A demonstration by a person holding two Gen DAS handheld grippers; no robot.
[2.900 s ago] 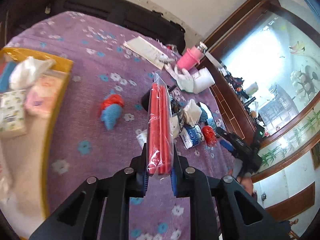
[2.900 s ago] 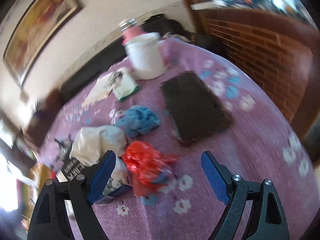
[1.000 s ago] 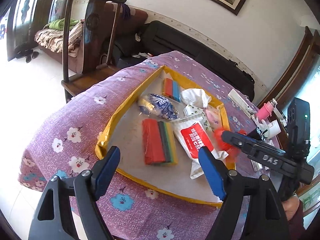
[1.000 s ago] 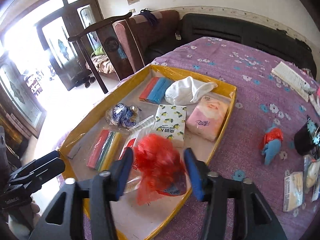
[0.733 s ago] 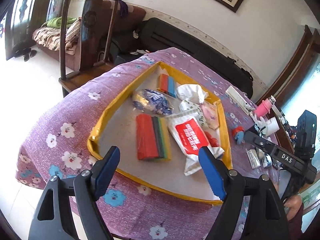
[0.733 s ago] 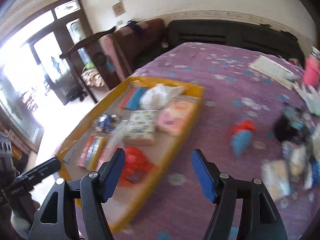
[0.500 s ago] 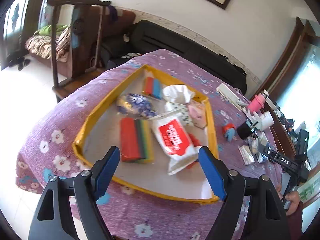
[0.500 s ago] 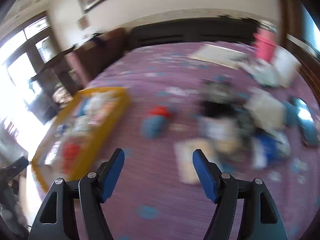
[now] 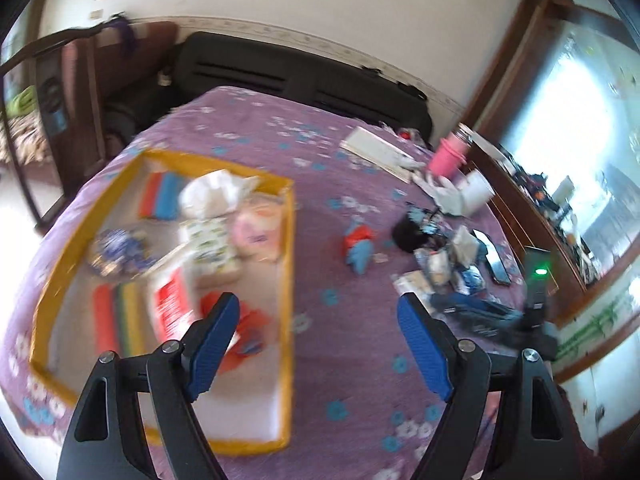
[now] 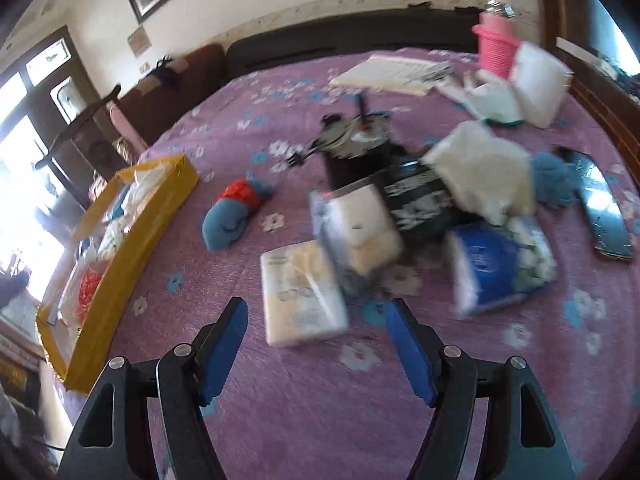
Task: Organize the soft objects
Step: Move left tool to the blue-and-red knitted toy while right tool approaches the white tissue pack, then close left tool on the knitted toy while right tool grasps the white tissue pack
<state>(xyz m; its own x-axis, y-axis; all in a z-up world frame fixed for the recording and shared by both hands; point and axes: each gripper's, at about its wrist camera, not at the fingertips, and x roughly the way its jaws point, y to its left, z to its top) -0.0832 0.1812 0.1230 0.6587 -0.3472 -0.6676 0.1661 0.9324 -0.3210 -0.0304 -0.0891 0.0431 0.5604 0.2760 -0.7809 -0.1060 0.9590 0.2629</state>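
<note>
Soft packets (image 10: 302,292) are seen scattered on the purple surface (image 10: 300,412) just ahead of the right tongs (image 10: 316,354), spread and empty; the left tongs (image 9: 320,346) are likewise spread beside the yellow tray (image 9: 289,264), where other soft items are gathered.

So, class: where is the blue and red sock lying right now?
The sock lies on the purple cloth, in both views, apart from the yellow tray on its left and the pile of packets on its right.

Yellow tray (image 9: 289,264); purple floral tablecloth (image 10: 280,400); blue-padded tongs (image 10: 316,344).
</note>
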